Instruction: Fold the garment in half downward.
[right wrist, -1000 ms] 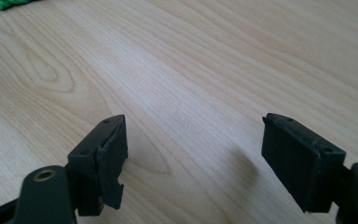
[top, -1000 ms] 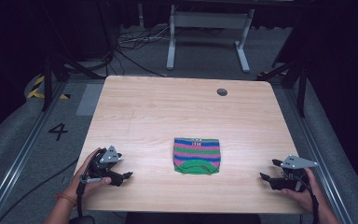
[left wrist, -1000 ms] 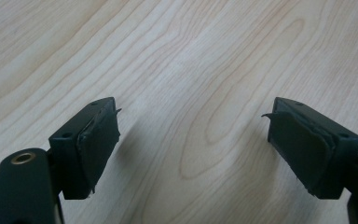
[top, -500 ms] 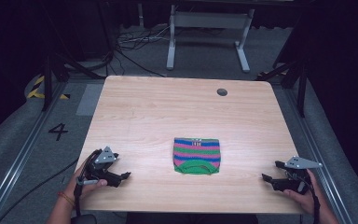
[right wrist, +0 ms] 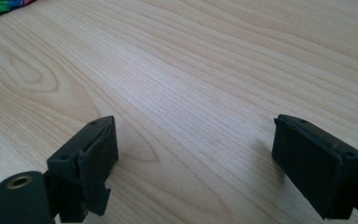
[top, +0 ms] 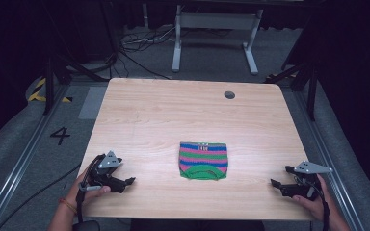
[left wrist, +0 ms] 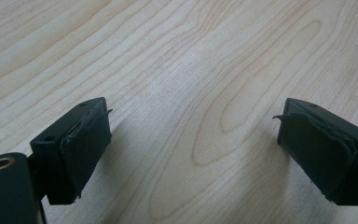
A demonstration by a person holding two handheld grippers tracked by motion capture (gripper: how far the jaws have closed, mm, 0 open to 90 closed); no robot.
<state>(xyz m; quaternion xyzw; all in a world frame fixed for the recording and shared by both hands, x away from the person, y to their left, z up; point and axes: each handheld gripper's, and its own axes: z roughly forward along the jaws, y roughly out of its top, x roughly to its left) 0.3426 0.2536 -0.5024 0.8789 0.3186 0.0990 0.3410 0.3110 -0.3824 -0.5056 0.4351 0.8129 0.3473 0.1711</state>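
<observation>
Both grippers' fingers stand wide apart over the pale wooden table (top: 173, 115). Left gripper (top: 129, 182) and right gripper (top: 275, 184) hold nothing. Between them, well apart from either's fingertips, lies a folded knitted cloth (top: 203, 160) striped green, pink and blue.

Left gripper (top: 125, 183) and right gripper (top: 277, 183) held low, jaws wide apart, pointing inward, both empty.

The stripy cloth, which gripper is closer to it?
Left, but only slightly. The left gripper sits off the cloth's left side, the right gripper a bit farther off its right. Both jaws are open, touching nothing.
</observation>
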